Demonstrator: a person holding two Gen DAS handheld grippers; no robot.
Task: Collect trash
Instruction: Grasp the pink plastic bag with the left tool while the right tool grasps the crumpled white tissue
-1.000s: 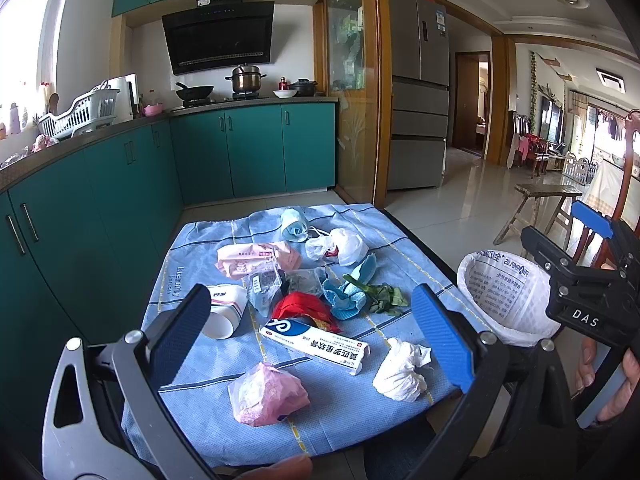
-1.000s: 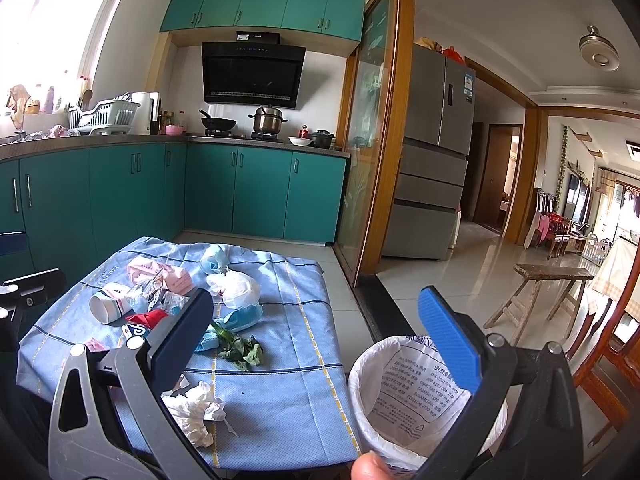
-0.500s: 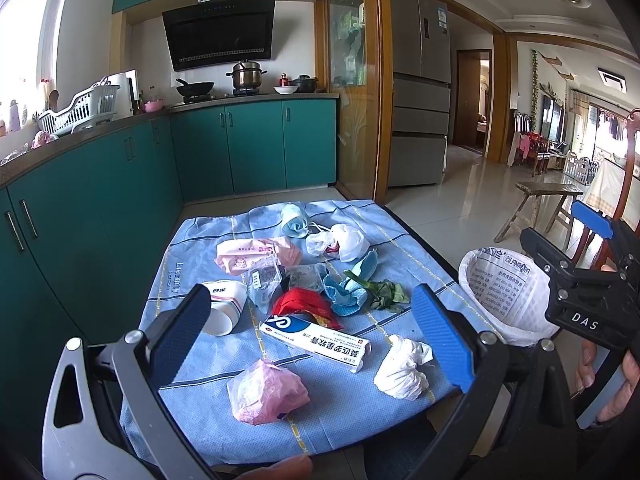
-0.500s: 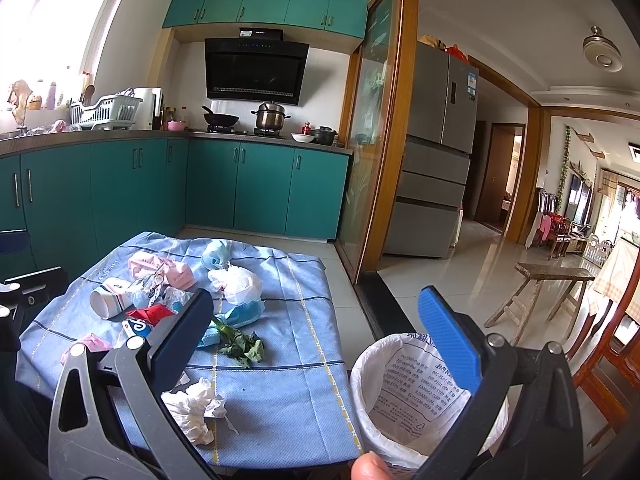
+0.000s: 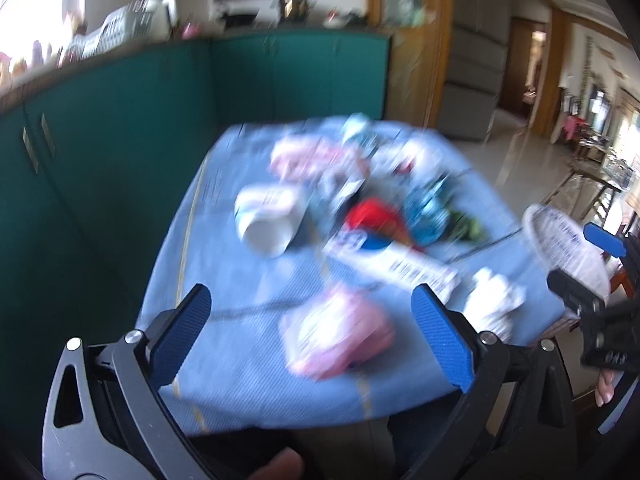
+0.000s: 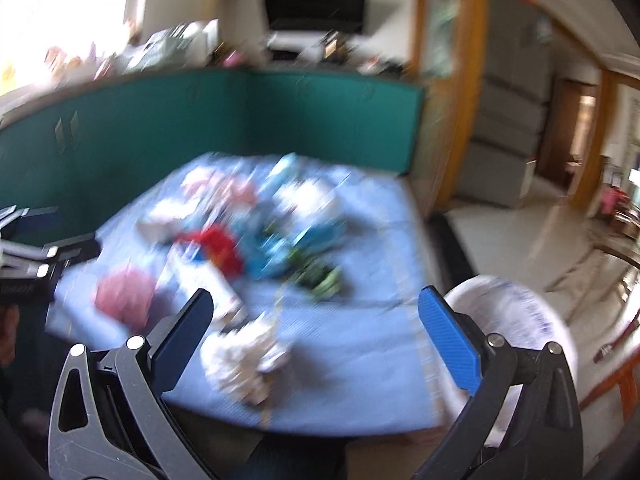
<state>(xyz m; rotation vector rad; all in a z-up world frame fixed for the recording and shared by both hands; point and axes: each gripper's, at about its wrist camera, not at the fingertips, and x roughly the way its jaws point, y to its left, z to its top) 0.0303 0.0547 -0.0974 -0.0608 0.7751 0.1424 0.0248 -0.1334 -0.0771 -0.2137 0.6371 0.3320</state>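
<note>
A: What changed?
B: Both views went blurred. The left gripper (image 5: pixel 310 336) had dropped closer over the tabletop (image 5: pixel 240 272), the pink bag (image 5: pixel 340 336) now between its fingers.
A: And the right?
B: The right gripper (image 6: pixel 316 336) had swung toward nine o'clock, closing on the white tissue (image 6: pixel 244 356).

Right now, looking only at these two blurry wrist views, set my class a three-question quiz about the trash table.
1. True or false: the left tongs are shut on the pink bag.
2. Which lies nearest the right tongs? A) red wrapper B) white tissue wad C) green leaves
3. Fill in: the white-lined bin stands off the table's ____ side, seen from the right wrist.

Key: 1 false; 2 B; 3 right.
</note>
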